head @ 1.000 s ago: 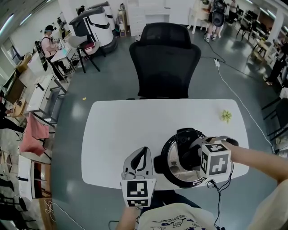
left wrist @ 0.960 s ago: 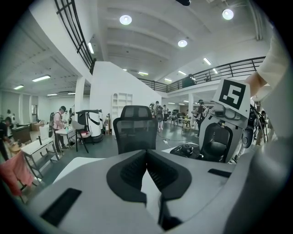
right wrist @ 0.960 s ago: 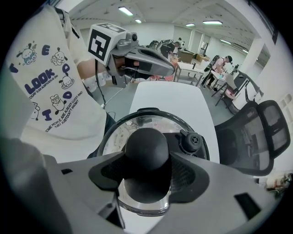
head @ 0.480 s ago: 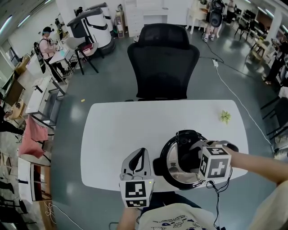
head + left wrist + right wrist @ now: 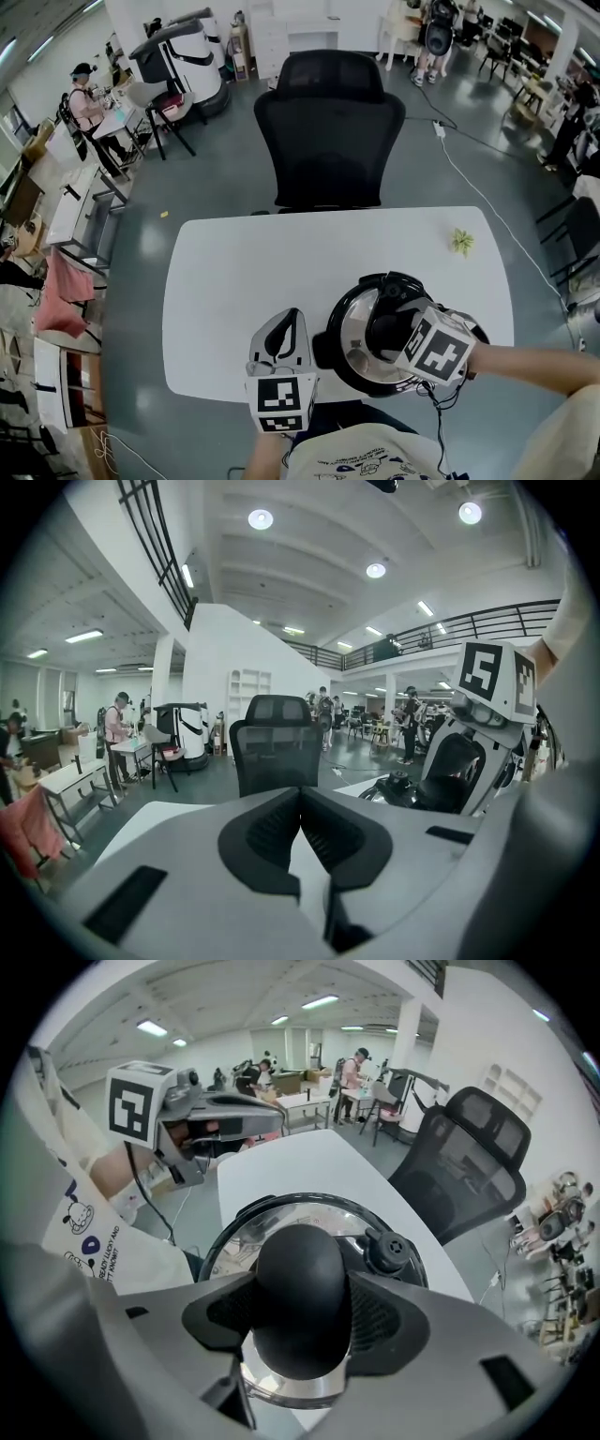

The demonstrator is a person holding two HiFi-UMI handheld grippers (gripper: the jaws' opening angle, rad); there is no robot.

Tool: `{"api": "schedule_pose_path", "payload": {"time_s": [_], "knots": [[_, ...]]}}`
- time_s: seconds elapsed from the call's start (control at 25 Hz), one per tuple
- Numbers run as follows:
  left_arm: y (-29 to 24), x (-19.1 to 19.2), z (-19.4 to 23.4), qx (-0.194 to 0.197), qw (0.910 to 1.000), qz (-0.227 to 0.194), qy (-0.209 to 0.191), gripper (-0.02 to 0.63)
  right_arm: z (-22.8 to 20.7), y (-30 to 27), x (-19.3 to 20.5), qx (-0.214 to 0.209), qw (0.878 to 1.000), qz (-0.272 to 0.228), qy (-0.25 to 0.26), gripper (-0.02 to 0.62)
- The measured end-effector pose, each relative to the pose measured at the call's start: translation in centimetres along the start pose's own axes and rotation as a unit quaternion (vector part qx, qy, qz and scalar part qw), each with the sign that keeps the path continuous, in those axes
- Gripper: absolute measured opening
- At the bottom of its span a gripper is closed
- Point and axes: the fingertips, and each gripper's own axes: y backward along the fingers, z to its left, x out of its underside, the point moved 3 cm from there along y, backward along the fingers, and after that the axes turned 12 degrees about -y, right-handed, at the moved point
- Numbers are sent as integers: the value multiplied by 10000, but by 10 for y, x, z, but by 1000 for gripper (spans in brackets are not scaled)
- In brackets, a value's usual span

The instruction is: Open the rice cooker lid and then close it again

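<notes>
The black rice cooker [image 5: 339, 349] stands at the near right of the white table [image 5: 234, 272]. Its glass lid [image 5: 281, 1227] with a chrome rim lies over the pot, a steam vent [image 5: 387, 1249] beside the round black knob [image 5: 300, 1288]. My right gripper [image 5: 389, 328] points steeply down over the lid, shut on that knob, with a pad pressed on each side. My left gripper [image 5: 289, 323] lies near the table's front edge to the left of the cooker, jaws shut on nothing. It also shows in the right gripper view, where the left gripper [image 5: 267, 1117] reaches over the table.
A black office chair [image 5: 328, 122] stands at the table's far side. A small green thing [image 5: 460, 242] lies near the far right corner. A cable [image 5: 433, 412] hangs off the front edge by the cooker. People and furniture are far off across the room.
The right gripper has rolled about the knob, so its marker cube now sits tilted. The lid stays on the cooker. The left gripper has kept still.
</notes>
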Motion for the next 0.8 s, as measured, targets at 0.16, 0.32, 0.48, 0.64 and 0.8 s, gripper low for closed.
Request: {"api": "schedule_pose_path", "payload": {"time_s": [0.16, 0.32, 0.48, 0.64, 0.8], "knots": [[-3, -1, -3, 26, 10000, -3, 26, 14, -2, 1, 1, -15, 9998, -169, 38, 295], [-3, 1, -7, 52, 10000, 6, 42, 14, -1, 3, 0, -45, 9985, -522, 141, 295], [0, 1, -6, 69, 10000, -2, 44, 14, 0, 6, 1, -35, 9961, -844, 233, 295], [1, 0, -6, 48, 10000, -16, 57, 14, -1, 7, 3, -85, 9950, -968, 241, 295], [3, 1, -5, 22, 10000, -25, 85, 14, -2, 16, 1, -340, 9920, -1209, 90, 293]]}}
